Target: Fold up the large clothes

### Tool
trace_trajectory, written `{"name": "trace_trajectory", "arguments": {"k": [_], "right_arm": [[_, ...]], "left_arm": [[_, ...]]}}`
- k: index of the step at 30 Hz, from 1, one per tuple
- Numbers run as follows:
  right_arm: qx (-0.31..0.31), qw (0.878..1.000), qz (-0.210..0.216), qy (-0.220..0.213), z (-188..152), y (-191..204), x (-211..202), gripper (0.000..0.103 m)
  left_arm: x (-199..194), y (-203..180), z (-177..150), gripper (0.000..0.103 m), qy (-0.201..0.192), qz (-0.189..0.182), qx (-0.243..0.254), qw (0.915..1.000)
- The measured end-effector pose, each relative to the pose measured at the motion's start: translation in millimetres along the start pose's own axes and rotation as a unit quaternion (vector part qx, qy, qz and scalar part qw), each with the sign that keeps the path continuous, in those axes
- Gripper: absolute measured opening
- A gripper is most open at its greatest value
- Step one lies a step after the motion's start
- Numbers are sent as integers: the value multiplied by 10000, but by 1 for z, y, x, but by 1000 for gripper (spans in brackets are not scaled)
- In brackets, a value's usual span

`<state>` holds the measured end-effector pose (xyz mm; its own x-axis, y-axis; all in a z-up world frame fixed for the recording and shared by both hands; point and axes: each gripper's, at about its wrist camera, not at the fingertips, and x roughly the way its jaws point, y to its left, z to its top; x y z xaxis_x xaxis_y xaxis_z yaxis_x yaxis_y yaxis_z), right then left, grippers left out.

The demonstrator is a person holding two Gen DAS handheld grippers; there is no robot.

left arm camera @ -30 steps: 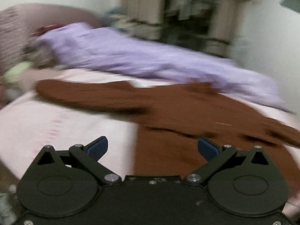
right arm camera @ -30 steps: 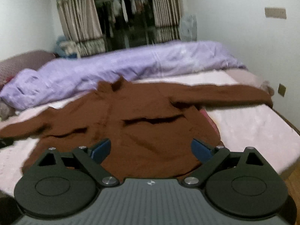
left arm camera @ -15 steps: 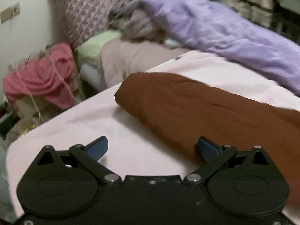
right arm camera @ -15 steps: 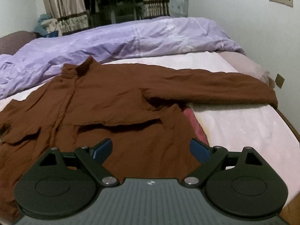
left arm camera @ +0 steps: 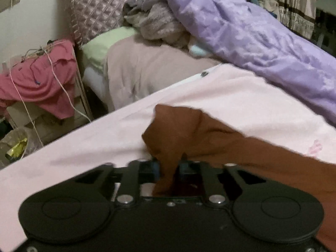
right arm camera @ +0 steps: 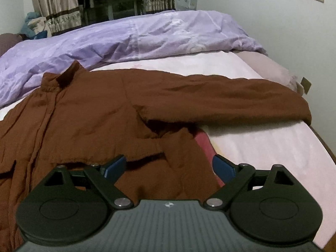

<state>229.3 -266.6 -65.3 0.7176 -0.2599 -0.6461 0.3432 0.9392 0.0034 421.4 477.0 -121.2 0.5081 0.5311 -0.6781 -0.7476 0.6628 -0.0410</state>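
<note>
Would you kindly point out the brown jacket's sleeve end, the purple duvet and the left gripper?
brown jacket (left arm camera: 174,126), left wrist view, bunched sleeve end.
purple duvet (right arm camera: 147,33), right wrist view, middle.
left gripper (left arm camera: 169,169), left wrist view, between fingertips.

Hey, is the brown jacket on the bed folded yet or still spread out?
Spread out: the brown jacket lies flat, its sleeve stretched sideways across the bed.
</note>
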Motion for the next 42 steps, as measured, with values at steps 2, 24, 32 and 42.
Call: {"name": "trace_trajectory", "arguments": {"k": [2,24,32,42], "right_arm": [[-72,10000,-48,35,5,2,5,103],[-769,9911,-1065,230,49,-20,58,98],[-701,9883,-1242,534,38,-33,74,98],[-741,9872,-1274,602,30,-33,81,98]], "left_arm": [[-24,-15,10,8,-189,-160,33,9997],[-340,-344,-164,8,-943,-4013,1454,8994],[-320,-426,-270,8,242,-4531,1922,8702],[-302,-458,-340,13,201,-4117,2638,8721]]}}
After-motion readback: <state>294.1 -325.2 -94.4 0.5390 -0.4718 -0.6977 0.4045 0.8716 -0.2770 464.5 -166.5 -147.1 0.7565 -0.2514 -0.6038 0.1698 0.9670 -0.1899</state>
